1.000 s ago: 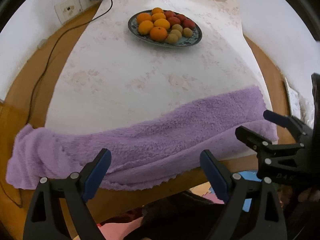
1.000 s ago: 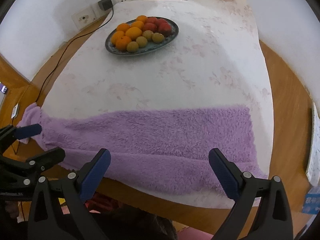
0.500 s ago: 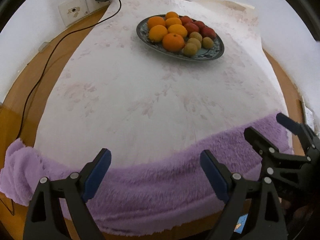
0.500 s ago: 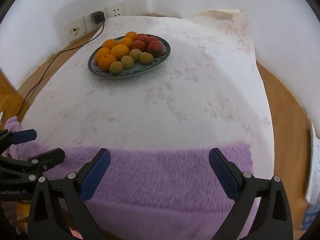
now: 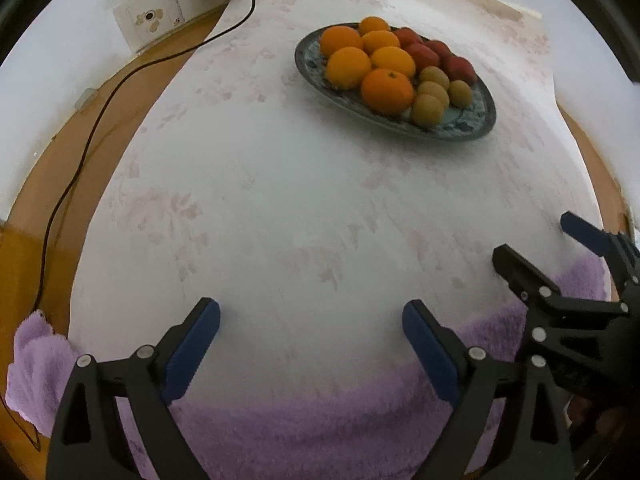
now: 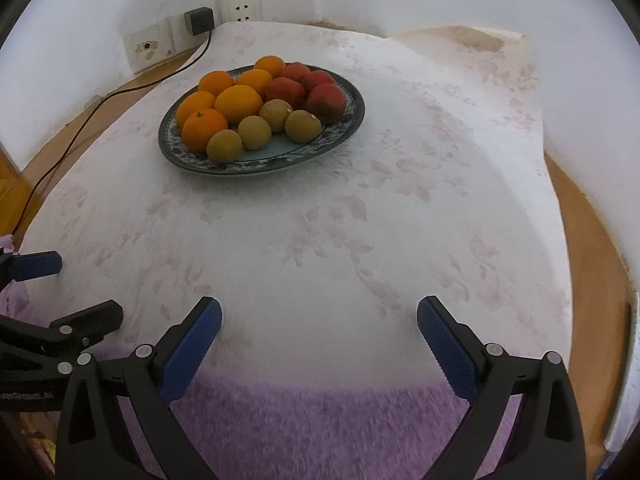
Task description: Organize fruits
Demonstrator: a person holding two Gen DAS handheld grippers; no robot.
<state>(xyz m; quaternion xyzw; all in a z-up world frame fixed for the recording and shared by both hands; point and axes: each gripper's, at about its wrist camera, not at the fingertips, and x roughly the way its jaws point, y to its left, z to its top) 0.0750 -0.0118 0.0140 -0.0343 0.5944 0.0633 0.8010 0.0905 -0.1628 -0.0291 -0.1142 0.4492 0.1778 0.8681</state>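
Both the left tongs [image 5: 311, 330] and right tongs [image 6: 319, 326] hover spread and empty over the counter's [image 6: 360, 240] near edge, seemingly approaching the plate [image 6: 344, 136] of fruits [image 6: 256, 108] farther back, needing a forward reach next

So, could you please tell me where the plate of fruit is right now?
The plate sits far across the white floral tablecloth, left of centre in the right wrist view, near the wall sockets.
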